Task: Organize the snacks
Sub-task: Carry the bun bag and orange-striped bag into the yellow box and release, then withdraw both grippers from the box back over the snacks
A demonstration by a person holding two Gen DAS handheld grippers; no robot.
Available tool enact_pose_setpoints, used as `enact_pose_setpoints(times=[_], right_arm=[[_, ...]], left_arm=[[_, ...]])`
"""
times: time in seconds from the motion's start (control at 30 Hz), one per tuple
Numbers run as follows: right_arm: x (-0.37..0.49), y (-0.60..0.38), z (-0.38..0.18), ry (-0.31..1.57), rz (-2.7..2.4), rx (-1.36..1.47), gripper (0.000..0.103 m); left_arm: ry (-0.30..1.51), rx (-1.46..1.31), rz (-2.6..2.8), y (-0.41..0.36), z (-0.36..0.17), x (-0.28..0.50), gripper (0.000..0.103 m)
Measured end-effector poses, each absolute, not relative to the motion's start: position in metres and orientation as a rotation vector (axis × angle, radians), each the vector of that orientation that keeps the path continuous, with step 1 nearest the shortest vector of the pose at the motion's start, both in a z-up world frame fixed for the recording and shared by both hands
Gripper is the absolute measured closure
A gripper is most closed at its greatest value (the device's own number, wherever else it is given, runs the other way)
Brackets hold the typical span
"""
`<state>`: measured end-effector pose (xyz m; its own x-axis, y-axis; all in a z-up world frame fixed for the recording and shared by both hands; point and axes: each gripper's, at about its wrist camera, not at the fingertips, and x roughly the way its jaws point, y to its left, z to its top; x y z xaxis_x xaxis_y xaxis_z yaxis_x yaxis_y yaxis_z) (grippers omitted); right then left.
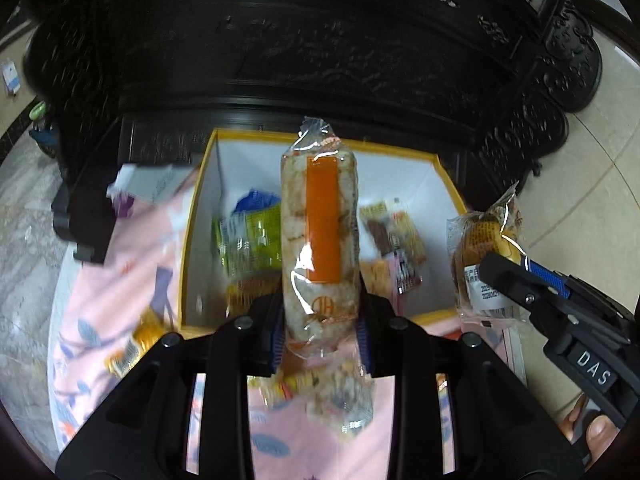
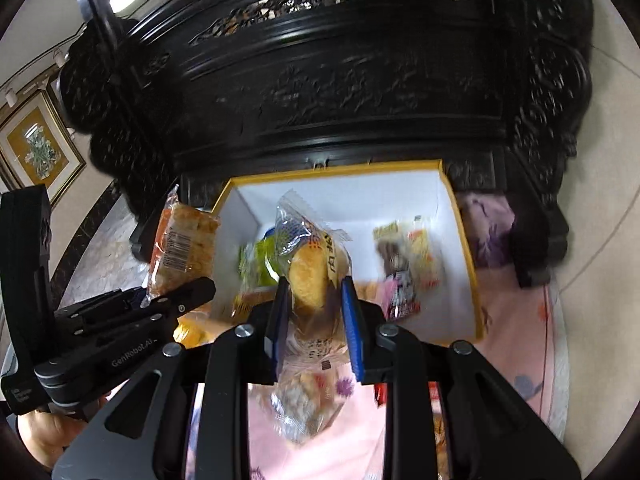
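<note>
My left gripper (image 1: 322, 320) is shut on a long rice cracker pack (image 1: 318, 232) with an orange stripe, held over the front edge of the yellow-rimmed white box (image 1: 404, 184). My right gripper (image 2: 314, 312) is shut on a clear-wrapped yellow cake (image 2: 308, 276), held over the same box (image 2: 400, 196). Several snack packets (image 1: 248, 240) lie in the box. Each gripper shows in the other's view: the right one with its cake (image 1: 484, 256) at the right, the left one with the cracker pack (image 2: 180, 244) at the left.
The box stands on a pink floral cloth (image 1: 132, 272) with a few loose snacks (image 1: 136, 344) on it. A dark carved wooden cabinet (image 2: 340, 80) rises right behind the box. Tiled floor (image 1: 592, 184) lies to the right.
</note>
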<state>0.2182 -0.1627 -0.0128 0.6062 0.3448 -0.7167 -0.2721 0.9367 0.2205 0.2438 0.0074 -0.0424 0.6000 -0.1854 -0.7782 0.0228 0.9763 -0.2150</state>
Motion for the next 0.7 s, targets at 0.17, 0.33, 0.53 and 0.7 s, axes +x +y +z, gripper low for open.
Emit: enact_pose_setpoints(times=[0.17,0.33,0.53,0.7], right_arm=[[0.236,-0.163,-0.005,0.838,0.346,0.082,0.077],[0.249,-0.163,-0.005,0.841,0.334,0.074,0.075],[0.265,-0.164,-0.006,0.859,0.275,0.053,0.032],[0.260,-0.175,-0.003,0.880,0.278,0.048,0.032]], left_arm=[[0.906,-0.174,-0.117,0.006,-0.030,0.267,0.074],[0.929,-0.164,-0.119,0.003,-0.032,0.284,0.074],[0.874,-0.180,-0.050,0.013,-0.025,0.294,0.014],[0.875,-0.193,-0.048,0.026,-0.018,0.289,0.012]])
